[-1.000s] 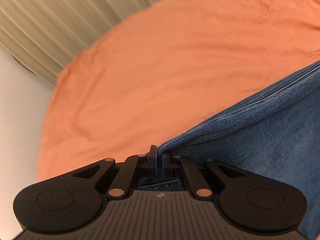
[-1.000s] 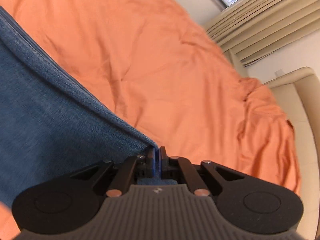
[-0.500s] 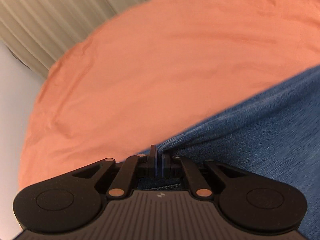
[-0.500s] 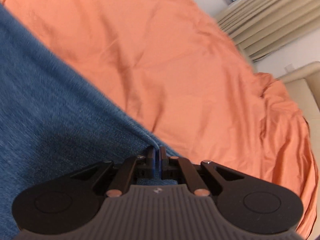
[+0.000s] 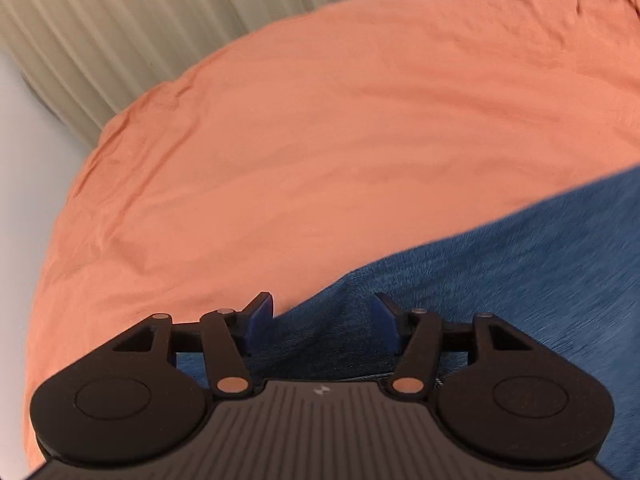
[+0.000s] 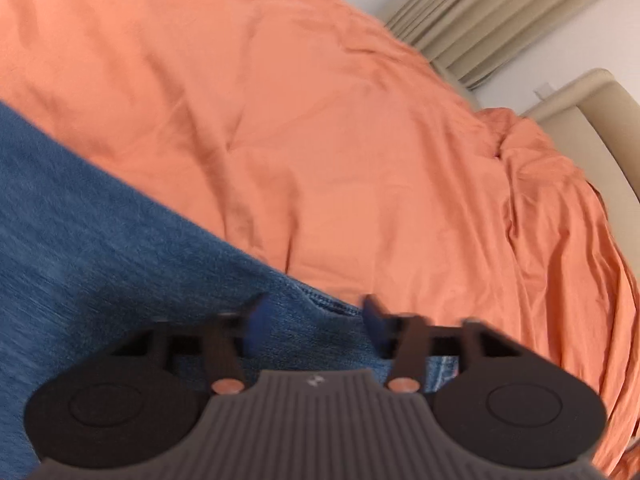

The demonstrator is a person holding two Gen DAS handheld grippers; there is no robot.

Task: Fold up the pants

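The blue denim pants (image 5: 520, 272) lie flat on the orange bed sheet (image 5: 320, 140). In the left wrist view they fill the lower right; my left gripper (image 5: 322, 316) is open, its blue pads on either side of the pants' edge without pinching it. In the right wrist view the pants (image 6: 100, 240) fill the lower left. My right gripper (image 6: 314, 320) is open too, just over the stitched corner of the denim. Both views are motion-blurred.
The orange sheet (image 6: 340, 120) covers the whole bed, with wrinkles bunched at its right side. Beige curtains (image 5: 140, 40) hang behind the bed's far left edge. A beige headboard (image 6: 592, 120) and more curtains (image 6: 480, 20) stand at the right.
Both grippers were shut on the pants' edge and carried it forward and down; now both have opened and let go, and the denim lies flat on the sheet.
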